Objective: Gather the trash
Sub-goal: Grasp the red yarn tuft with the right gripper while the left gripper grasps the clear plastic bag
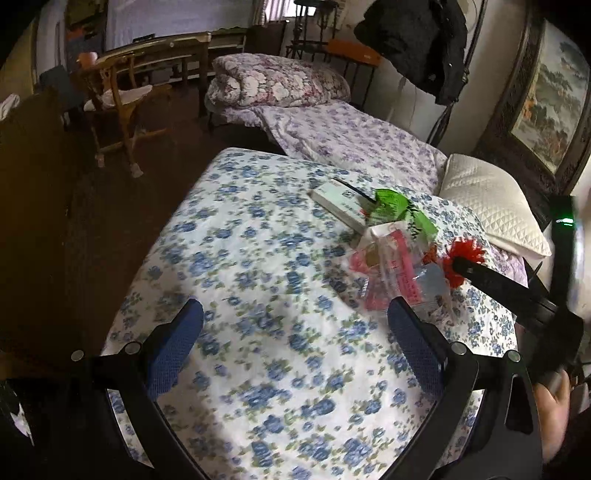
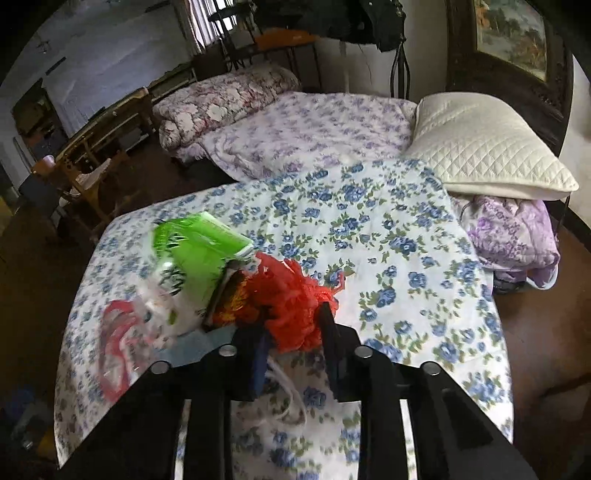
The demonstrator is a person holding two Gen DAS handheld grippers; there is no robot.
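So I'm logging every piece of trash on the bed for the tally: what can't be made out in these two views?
- Green packet: print smeared by blur in both views.
- Clear wrapper: contents blurred, left view.
- White box: far end hidden behind the green packet, left view.
- Red mesh: near edge hidden by the right gripper jaws.

Dim, window-lit room, strong fisheye bending with black corners, motion blur across the floral bedspread.

The green packet and clear wrapper smear with blur; the red mesh hides the right gripper's pads.
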